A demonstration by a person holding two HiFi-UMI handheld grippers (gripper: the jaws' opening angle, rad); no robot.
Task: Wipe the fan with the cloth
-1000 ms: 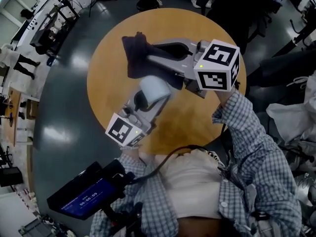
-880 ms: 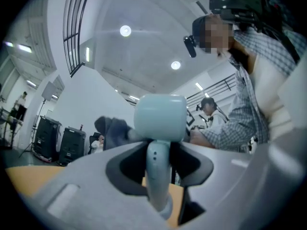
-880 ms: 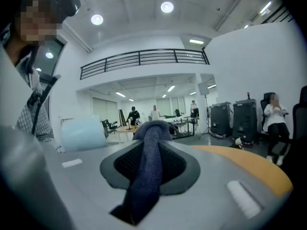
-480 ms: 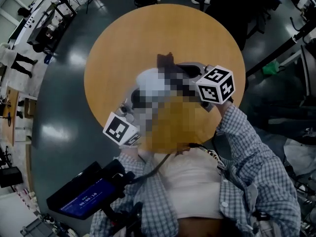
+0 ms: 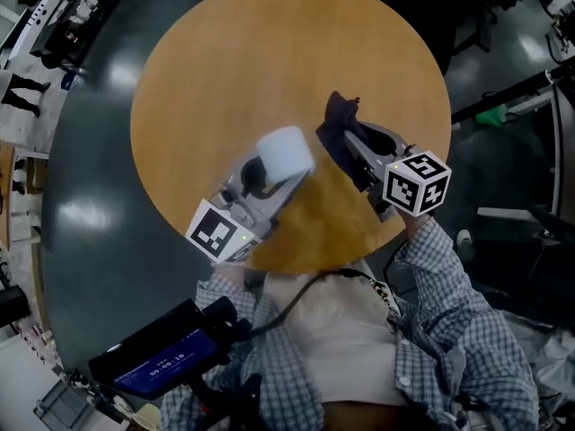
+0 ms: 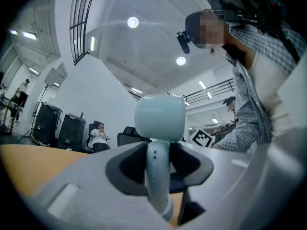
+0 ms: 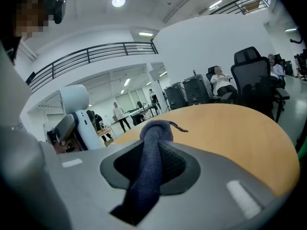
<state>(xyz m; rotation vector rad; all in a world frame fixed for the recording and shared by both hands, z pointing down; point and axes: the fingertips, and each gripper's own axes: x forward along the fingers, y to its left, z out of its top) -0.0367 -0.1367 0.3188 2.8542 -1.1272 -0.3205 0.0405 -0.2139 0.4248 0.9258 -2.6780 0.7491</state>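
A small pale-blue handheld fan (image 5: 286, 153) stands up out of my left gripper (image 5: 260, 176), whose jaws are shut on its slim handle; in the left gripper view the fan (image 6: 159, 119) rises from between the jaws of that gripper (image 6: 158, 169). My right gripper (image 5: 359, 146) is shut on a dark blue cloth (image 5: 340, 128), bunched and sticking out past the fingertips. In the right gripper view the cloth (image 7: 151, 157) fills the gap of this gripper (image 7: 149, 164), and the fan (image 7: 75, 99) shows at the left, apart from the cloth. Both are above the round wooden table (image 5: 234, 61).
The table's near edge runs just in front of the person's body. A dark device with a lit screen (image 5: 157, 362) hangs at the waist. Dark floor surrounds the table. Office chairs (image 7: 254, 75) and seated people show beyond the far rim.
My right gripper has swung the cloth from above and left of the fan down to its right side. The left gripper with the fan sank a little.
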